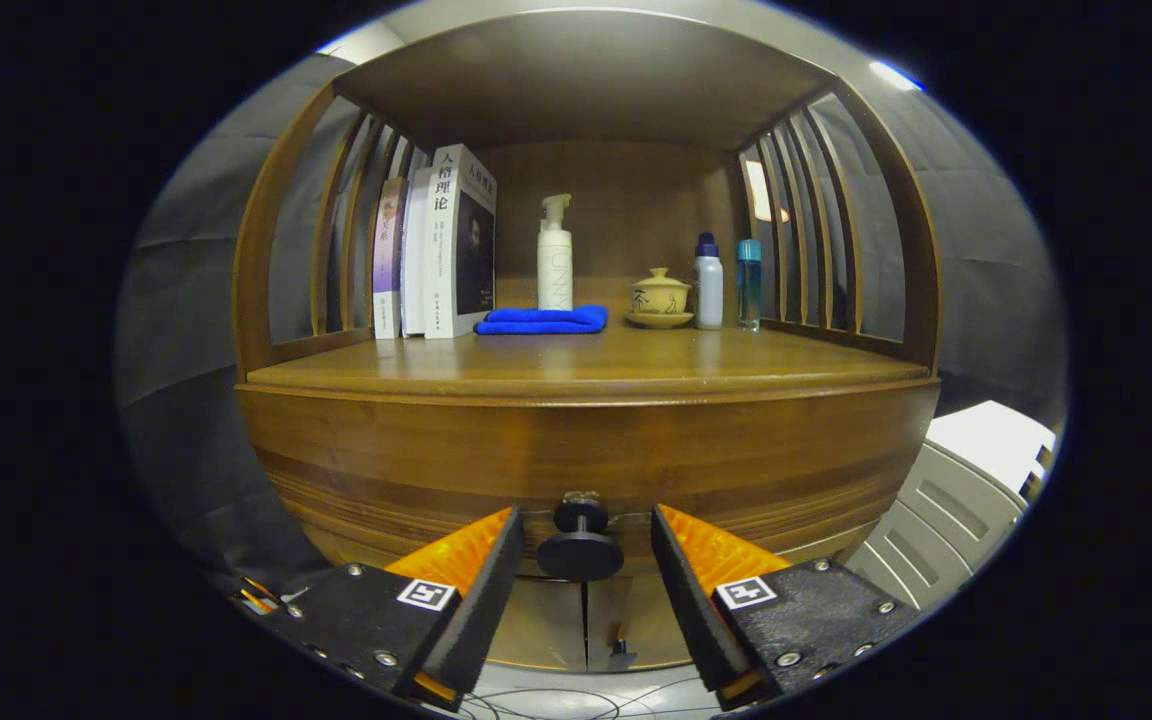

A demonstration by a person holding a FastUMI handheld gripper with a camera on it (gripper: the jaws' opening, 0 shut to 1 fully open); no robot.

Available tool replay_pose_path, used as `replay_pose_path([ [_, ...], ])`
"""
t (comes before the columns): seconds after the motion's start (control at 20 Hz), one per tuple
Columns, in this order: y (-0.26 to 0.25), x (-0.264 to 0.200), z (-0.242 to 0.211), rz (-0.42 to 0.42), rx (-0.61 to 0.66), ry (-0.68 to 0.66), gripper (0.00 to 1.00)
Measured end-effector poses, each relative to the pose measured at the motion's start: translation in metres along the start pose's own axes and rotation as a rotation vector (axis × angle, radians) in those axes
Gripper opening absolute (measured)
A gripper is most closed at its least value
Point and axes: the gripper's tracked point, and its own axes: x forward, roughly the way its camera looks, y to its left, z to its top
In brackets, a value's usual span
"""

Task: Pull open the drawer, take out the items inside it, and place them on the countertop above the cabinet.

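My gripper (586, 550) fingers spread wide, straddling drawer knob (580, 545), not touching it. Drawer (586, 460) closed under countertop (586, 365). Next: centre knob between 2 pads, close on stem behind disc, pull straight back, level, no twisting.

Books (436, 245), pump bottle (554, 255), blue cloth (543, 320), lidded teacup (659, 298) and two bottles (726, 284) line the shelf back.

The tool (586, 560) hangs open, its fingers either side of the drawer (586, 470) knob (580, 545), not touching it. Beyond, the counter (586, 370) carries books (436, 245), a blue cloth (543, 320), a pump bottle (554, 255), a lidded cup (659, 297) and two bottles (726, 283).
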Motion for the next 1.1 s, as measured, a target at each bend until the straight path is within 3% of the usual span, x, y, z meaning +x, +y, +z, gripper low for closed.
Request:
replay_pose_path([
  [0.2, 0.0080, 0.0074, -0.0010, 0.033, 0.028, -0.018, 0.61],
  [0.7, 0.0072, 0.0073, -0.0029, 0.012, 0.002, -0.092, 0.36],
  [1.1, 0.0065, 0.0043, -0.0048, -0.016, 0.013, -0.091, 0.33],
])
